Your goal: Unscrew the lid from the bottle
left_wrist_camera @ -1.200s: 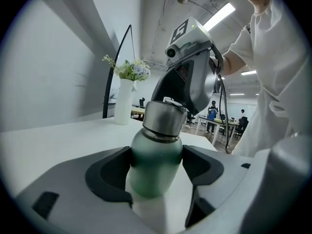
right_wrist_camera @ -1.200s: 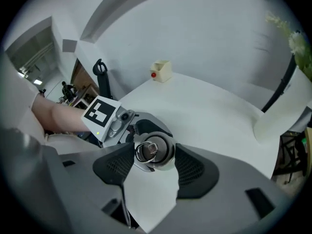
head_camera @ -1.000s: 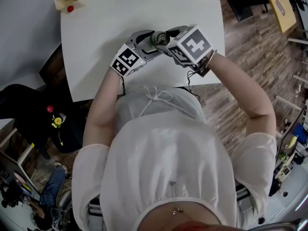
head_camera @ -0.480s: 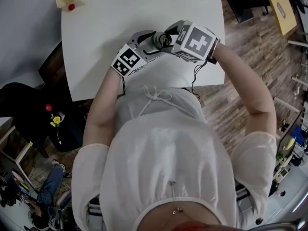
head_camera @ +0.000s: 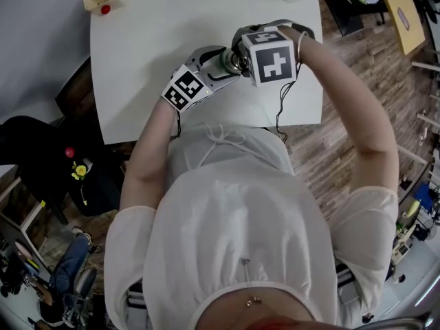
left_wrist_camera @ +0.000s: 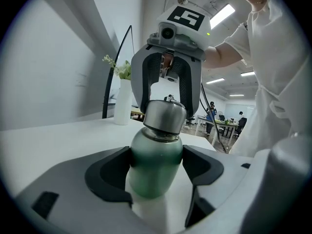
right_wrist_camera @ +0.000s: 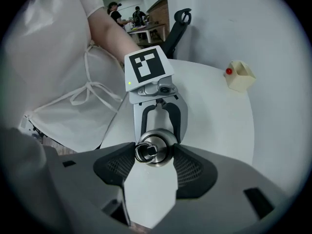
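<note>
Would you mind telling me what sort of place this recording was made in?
Probably an open-plan office or lab: a white table on wood-look flooring, ceiling strip lights, and people at desks in the background.

The small green bottle [left_wrist_camera: 155,162] stands upright over the white table [head_camera: 137,60]. Its silver lid [left_wrist_camera: 164,117], ring on top, sits on the neck.

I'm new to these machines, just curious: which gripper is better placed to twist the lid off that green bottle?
The right gripper: its jaws are clamped on the steel lid, facing its top squarely. The left gripper grips the green bottle below, so it suits bracing.
</note>
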`<state>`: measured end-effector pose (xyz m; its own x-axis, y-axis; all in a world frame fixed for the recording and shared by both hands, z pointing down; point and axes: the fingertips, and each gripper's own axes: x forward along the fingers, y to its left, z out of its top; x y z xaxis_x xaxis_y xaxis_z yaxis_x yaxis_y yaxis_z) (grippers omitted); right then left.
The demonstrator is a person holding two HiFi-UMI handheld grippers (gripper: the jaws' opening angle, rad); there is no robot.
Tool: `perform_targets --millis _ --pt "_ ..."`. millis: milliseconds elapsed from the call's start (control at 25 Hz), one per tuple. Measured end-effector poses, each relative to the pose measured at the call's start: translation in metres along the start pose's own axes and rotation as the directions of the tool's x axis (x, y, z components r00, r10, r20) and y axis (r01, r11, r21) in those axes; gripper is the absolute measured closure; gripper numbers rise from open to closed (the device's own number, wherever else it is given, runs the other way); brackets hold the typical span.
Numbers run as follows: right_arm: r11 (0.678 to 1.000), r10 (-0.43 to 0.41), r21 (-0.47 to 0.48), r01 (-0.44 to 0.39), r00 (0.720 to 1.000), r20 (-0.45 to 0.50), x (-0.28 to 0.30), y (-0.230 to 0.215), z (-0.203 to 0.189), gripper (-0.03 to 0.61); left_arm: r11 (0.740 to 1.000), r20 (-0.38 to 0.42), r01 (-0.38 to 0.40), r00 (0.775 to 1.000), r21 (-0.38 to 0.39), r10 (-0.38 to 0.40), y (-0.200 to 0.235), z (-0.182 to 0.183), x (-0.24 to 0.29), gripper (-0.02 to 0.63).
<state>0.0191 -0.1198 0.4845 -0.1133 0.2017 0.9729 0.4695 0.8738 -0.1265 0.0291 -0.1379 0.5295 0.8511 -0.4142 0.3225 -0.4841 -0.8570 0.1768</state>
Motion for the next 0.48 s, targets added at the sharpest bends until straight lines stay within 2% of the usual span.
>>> perform_targets --millis 120,200,280,400,480 --pt "1.0 0.0 -0.008 0.0 1.0 -0.01 0.001 0.0 0.002 0.321 1.0 -0.001 -0.001 1.0 -0.002 0.001 0.0 -0.001 -0.002 0.265" --pt "0.999 -0.02 0.042 0.019 1.0 0.02 0.0 -0.001 0.003 0.321 1.0 -0.004 -0.003 1.0 -0.003 0.003 0.0 -0.003 -0.003 0.265" --pt "0.99 -0.051 0.135 0.04 0.995 0.084 -0.003 -0.003 0.004 0.307 1.0 -0.002 -0.003 1.0 -0.001 0.003 0.0 -0.002 -0.002 0.265" --pt "0.948 -0.099 0.318 0.024 0.97 0.222 -0.013 -0.004 0.01 0.249 1.0 -0.002 -0.005 1.0 0.002 0.005 0.001 -0.001 -0.002 0.265" --pt "0.891 -0.177 0.453 0.042 0.949 0.26 -0.016 -0.01 0.007 0.238 1.0 0.0 -0.003 1.0 0.004 0.003 0.001 0.0 -0.001 0.265"
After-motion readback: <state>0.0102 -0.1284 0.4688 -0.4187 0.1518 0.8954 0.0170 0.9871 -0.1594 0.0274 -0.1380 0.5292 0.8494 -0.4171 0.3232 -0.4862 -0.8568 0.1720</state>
